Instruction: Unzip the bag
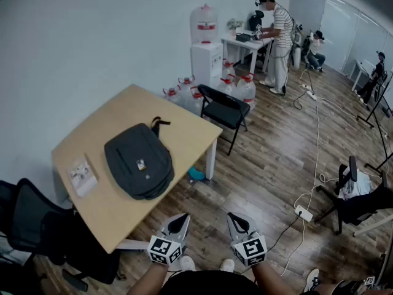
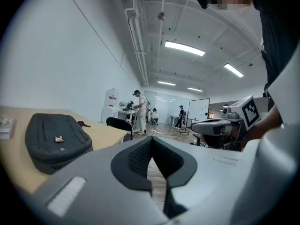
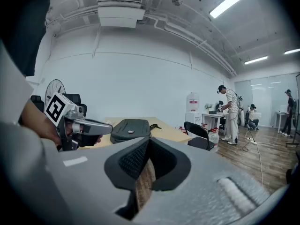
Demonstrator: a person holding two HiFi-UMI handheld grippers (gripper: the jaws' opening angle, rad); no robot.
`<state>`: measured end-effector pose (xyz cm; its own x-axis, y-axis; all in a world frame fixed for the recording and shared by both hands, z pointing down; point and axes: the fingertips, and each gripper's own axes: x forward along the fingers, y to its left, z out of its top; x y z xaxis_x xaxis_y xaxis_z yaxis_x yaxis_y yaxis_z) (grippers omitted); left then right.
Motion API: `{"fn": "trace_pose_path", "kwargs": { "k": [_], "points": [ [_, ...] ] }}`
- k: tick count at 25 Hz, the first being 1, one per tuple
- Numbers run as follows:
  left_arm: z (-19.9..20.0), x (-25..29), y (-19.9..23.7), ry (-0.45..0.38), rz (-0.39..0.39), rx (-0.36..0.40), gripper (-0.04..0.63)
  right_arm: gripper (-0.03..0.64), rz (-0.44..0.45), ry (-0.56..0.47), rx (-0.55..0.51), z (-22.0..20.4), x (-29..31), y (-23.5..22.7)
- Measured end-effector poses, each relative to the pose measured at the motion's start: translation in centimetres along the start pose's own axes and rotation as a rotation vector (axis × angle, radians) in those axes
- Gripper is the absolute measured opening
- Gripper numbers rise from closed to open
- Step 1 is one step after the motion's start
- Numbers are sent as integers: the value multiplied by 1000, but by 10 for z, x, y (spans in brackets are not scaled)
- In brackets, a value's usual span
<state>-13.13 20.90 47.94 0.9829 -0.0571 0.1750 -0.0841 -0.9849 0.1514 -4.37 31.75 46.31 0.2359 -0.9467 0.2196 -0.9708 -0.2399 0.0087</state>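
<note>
While we are standing back from the table [image 1: 116,211], nothing of ours is reaching the work yet. Far left, a small packet [image 1: 82,176] is lying near the bag [image 1: 139,160], which is resting flat mid-table, unanchored. Left gripper [image 1: 182,220]: jaws pressed together, gripping nothing. Right gripper [image 1: 234,220]: likewise closed tight, empty. We are judging the chief risk thus: the loose bag sliding along with the tug unless one gripper is pinning it, perhaps sweeping the packet off the edge. Zip tab is not showing from here; we are expecting a fumbled pinch on fabric instead.
</note>
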Motion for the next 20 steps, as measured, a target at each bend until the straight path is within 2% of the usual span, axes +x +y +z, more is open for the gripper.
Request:
{"fn": "trace_pose_path", "kwargs": {
  "k": [12, 20],
  "points": [
    [-3, -20, 37, 10, -12, 4, 17, 2, 5, 16, 4, -1, 33, 32],
    [0, -38, 75, 9, -15, 21, 17, 3, -40, 11, 36, 2, 55, 44]
  ]
}}
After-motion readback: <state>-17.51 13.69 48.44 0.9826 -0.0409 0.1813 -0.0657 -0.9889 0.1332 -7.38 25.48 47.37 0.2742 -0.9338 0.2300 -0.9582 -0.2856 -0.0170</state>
